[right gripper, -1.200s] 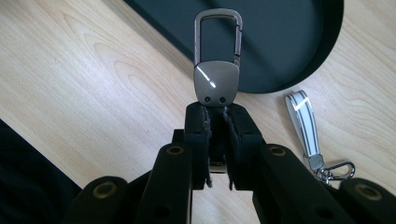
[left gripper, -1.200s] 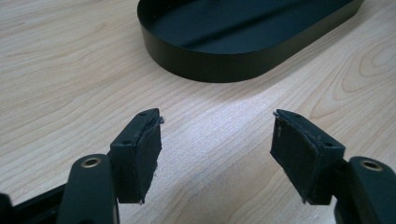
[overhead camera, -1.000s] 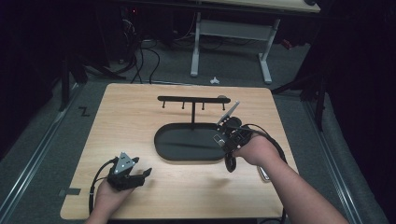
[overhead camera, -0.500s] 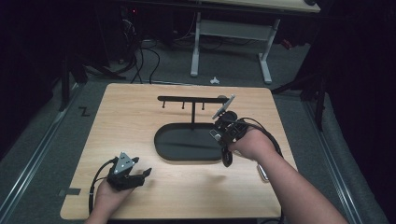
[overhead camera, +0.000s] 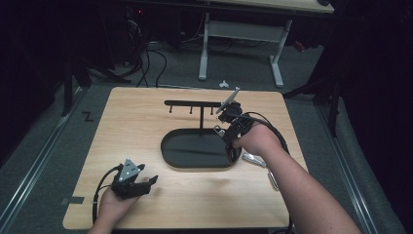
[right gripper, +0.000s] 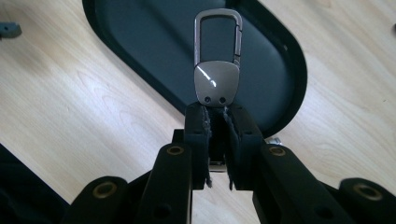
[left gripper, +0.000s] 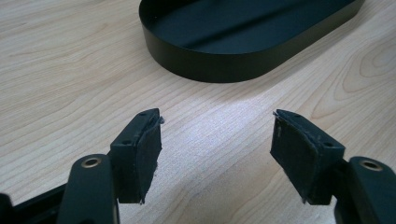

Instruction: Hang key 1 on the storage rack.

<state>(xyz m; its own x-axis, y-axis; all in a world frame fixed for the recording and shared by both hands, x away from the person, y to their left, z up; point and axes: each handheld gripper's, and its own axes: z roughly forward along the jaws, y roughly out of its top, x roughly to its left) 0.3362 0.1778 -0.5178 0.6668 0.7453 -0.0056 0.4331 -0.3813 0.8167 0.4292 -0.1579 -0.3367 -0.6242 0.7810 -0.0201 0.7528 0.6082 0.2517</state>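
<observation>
The right gripper [right gripper: 217, 119] is clamped on a metal carabiner keychain [right gripper: 218, 70], its jaws pressed together on the lower end so that the plate and the clip loop stand up past the tips. In the high view this gripper [overhead camera: 228, 116] is held above the far right part of the black oval tray [overhead camera: 170, 151], with the keychain [overhead camera: 229, 101] tilted up beside the right end of the black hook rack [overhead camera: 192, 103], whose post rises from the tray. Whether the clip touches the rack cannot be told. In the right gripper view the tray [right gripper: 140, 56] lies below the keychain, on the pale wood of the bench [right gripper: 70, 102].

On the bench just right of the tray lie some small metal pieces [overhead camera: 254, 159], near the person's right forearm.

The left gripper [left gripper: 217, 149] rests low over the near left part of the bench [overhead camera: 136, 122], jaws spread wide apart with nothing between them; the tray's wall [left gripper: 219, 65] lies just ahead of it
</observation>
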